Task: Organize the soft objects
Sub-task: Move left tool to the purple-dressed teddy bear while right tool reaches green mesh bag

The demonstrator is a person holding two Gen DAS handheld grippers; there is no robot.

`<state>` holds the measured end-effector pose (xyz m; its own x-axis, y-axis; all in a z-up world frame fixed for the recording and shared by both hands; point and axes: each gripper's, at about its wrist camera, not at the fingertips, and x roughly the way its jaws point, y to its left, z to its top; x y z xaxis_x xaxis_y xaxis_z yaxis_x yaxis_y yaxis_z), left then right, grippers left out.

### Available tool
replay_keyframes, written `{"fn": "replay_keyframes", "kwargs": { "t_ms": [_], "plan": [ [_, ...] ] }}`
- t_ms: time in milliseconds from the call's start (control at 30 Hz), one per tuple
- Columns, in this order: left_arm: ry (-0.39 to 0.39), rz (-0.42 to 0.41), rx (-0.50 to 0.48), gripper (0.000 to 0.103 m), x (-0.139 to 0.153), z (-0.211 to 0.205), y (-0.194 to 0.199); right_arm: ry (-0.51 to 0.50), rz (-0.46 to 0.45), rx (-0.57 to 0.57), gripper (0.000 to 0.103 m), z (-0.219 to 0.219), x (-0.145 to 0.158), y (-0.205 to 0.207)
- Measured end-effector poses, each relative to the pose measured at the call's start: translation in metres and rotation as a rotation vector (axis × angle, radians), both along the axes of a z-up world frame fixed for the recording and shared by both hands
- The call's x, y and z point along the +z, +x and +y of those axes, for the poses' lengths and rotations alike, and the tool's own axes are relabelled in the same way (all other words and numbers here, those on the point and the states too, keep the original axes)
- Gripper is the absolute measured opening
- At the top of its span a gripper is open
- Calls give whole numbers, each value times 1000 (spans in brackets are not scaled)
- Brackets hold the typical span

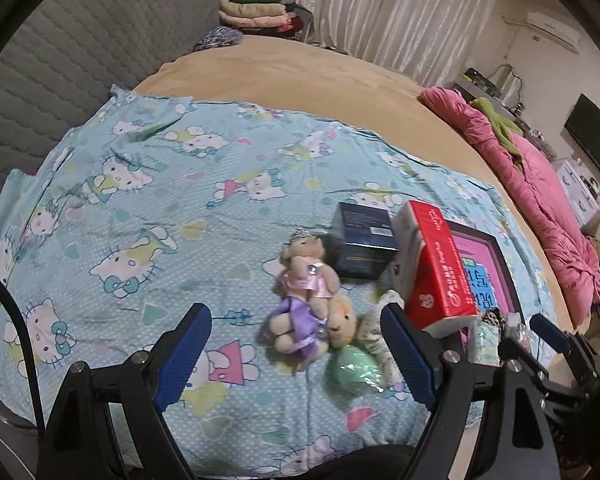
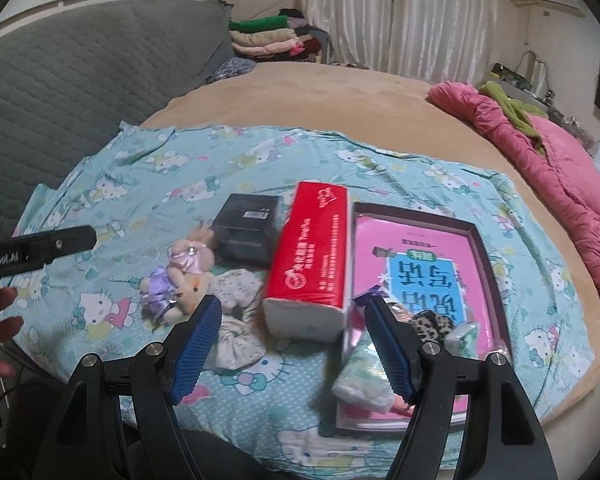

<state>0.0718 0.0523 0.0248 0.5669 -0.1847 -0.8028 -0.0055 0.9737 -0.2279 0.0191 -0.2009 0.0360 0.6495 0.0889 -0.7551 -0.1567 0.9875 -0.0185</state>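
Observation:
Two small plush bears, one in a pink dress point(image 1: 305, 270) and one in purple point(image 1: 296, 324), lie on the Hello Kitty sheet point(image 1: 140, 208); they also show in the right wrist view point(image 2: 180, 276). A green soft ball point(image 1: 356, 368) and pale scrunchies point(image 2: 236, 292) lie beside them. My left gripper point(image 1: 296, 356) is open and empty just in front of the bears. My right gripper point(image 2: 294, 344) is open and empty before the red tissue pack point(image 2: 312, 252). A leopard scrunchie point(image 2: 432, 326) and a soft pale packet point(image 2: 364, 376) lie in the pink box lid point(image 2: 416, 264).
A dark box point(image 2: 248, 232) stands behind the bears. A pink quilt point(image 2: 560, 168) lies at the right edge of the tan bed point(image 2: 320, 96). A grey quilted headboard point(image 2: 80, 64) is at left, folded clothes point(image 2: 268, 36) behind.

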Motion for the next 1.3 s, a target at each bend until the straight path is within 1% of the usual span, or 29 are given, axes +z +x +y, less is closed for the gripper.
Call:
{"fn": "replay_keyframes", "kwargs": {
  "t_ms": [333, 933, 1100, 1300],
  "plan": [
    [-10, 34, 21, 86, -19, 12, 4, -17, 36, 69, 75, 23, -17, 2],
    [0, 101, 19, 86, -56, 12, 13, -36, 96, 139, 75, 39, -46, 6],
    [-18, 127, 20, 86, -68, 14, 18, -42, 116, 191, 75, 49, -55, 8],
    [-39, 156, 10, 86, -85, 12, 23, -75, 139, 272, 75, 67, -69, 7]
  ]
}}
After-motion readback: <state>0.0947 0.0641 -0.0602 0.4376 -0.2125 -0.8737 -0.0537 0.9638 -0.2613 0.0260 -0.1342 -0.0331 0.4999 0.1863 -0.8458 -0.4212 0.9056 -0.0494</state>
